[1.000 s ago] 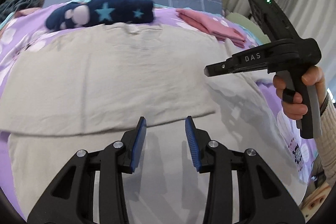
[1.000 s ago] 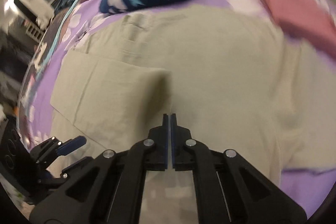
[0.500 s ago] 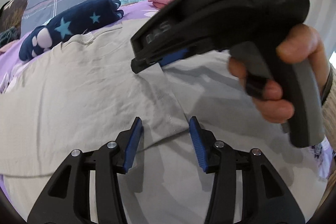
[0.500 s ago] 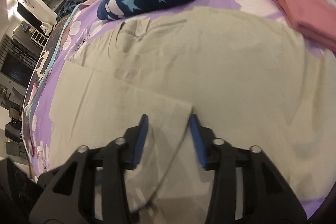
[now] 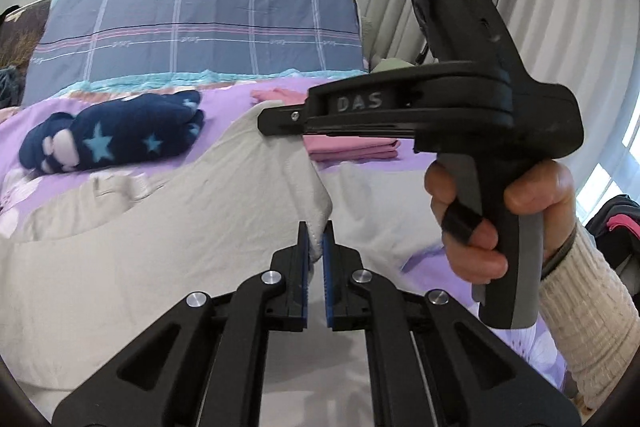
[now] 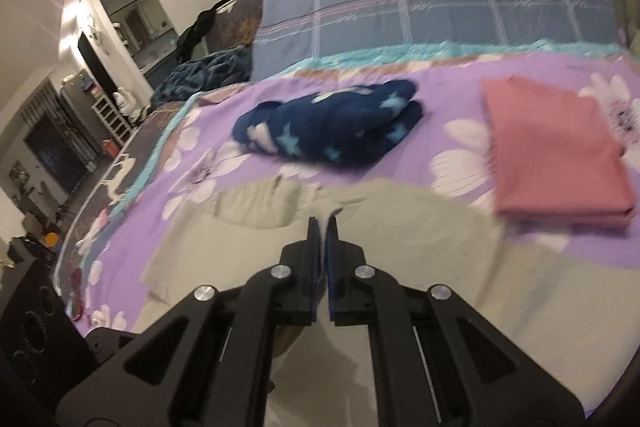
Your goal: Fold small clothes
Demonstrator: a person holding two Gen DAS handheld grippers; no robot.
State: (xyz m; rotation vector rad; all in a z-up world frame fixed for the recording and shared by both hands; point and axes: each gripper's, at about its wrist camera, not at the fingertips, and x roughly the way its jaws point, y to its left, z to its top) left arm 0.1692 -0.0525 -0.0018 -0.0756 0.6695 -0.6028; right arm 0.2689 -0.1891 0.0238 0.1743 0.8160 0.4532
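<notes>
— While both views were sharp near the lens, how much of the pale beige cotton garment could you make out?

— Only part. It lay spread on the purple flowered bedspread, but its near end ran under the black arms and off the bottom edge of both frames, so its full shape was hidden.

— And the left hand-held gripper?

— Its blue pads had closed on a raised fold of that garment, lifting the cloth into a ridge.

— The right hand-held gripper?

— Pinched shut on another edge of the same garment. In the left wrist view it appeared from the side, gripped by a hand in a cream knitted sleeve, and its tip met the cloth at the top of the ridge.

— Anything else on the bed?

— A rolled navy fleece with light stars beyond the garment, and a folded pink cloth to its right; the right gripper's body covered most of that pink cloth in the left wrist view. The right wrist view was blurred towards its edges, so the room at left stayed hard to read.
</notes>
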